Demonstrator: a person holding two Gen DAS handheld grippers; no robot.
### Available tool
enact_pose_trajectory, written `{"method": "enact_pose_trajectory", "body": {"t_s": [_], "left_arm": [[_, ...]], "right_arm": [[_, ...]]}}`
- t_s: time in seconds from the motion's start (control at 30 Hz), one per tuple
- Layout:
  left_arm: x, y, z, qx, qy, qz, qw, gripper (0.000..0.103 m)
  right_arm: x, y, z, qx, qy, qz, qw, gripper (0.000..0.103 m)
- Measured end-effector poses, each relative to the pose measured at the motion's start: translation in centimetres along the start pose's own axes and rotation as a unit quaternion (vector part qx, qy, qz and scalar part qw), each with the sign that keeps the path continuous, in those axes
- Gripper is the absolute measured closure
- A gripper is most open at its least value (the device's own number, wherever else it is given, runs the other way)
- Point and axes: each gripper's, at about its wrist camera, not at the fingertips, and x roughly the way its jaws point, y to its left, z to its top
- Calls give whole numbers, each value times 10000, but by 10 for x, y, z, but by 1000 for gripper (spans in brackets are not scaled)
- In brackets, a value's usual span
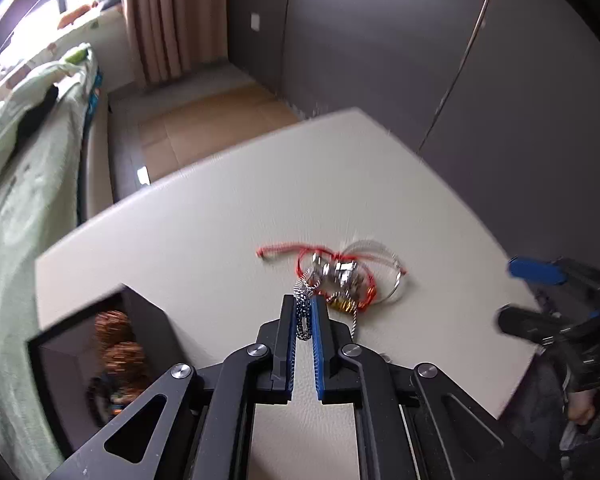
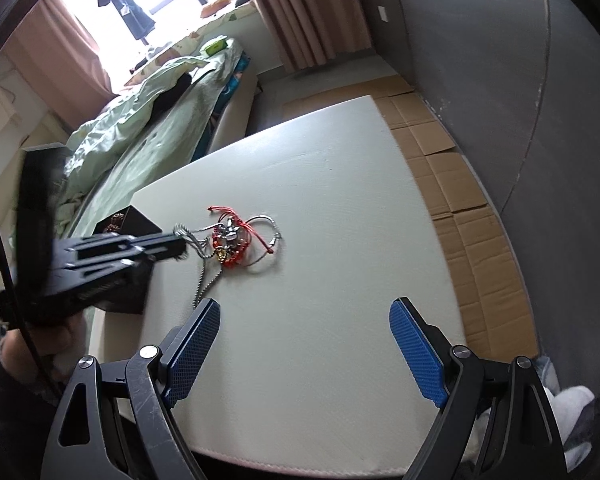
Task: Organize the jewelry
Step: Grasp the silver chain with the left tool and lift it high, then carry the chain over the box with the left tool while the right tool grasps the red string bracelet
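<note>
My left wrist camera looks steeply down along its fingers, close over the white table (image 1: 204,216), with the jewelry pile (image 1: 340,276) just ahead at 12 o'clock. My right wrist camera sits farther back, facing the same pile (image 2: 236,240) toward 11 o'clock. Both views share the tabletop, pile, black box (image 1: 100,344) and the bed (image 2: 140,120).

No legible text, label, brand, number or sign in either view. Surfaces checked: the black box (image 1: 100,360), the gripper frames and blue pads, the flattened cardboard (image 2: 452,168) on the floor, the white wall plate (image 2: 384,14), the bedding. All are blank, or too blurred or small to read.
</note>
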Motion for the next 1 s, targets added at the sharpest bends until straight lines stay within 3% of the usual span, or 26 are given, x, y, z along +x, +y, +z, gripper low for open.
{"method": "enact_pose_trajectory", "body": {"t_s": [0.3, 0.57, 1.0], "left_arm": [[-74, -10, 21, 69, -834, -46, 9965, 99], [-141, -24, 35, 206, -1546, -61, 9878, 99], [-221, -23, 52, 264, -2368, 76, 9712, 99]], "right_arm": [[7, 17, 8, -203, 15, 143, 9997, 16], [14, 29, 15, -373, -10, 215, 9991, 18], [37, 56, 24, -964, 121, 338, 9947, 50]]}}
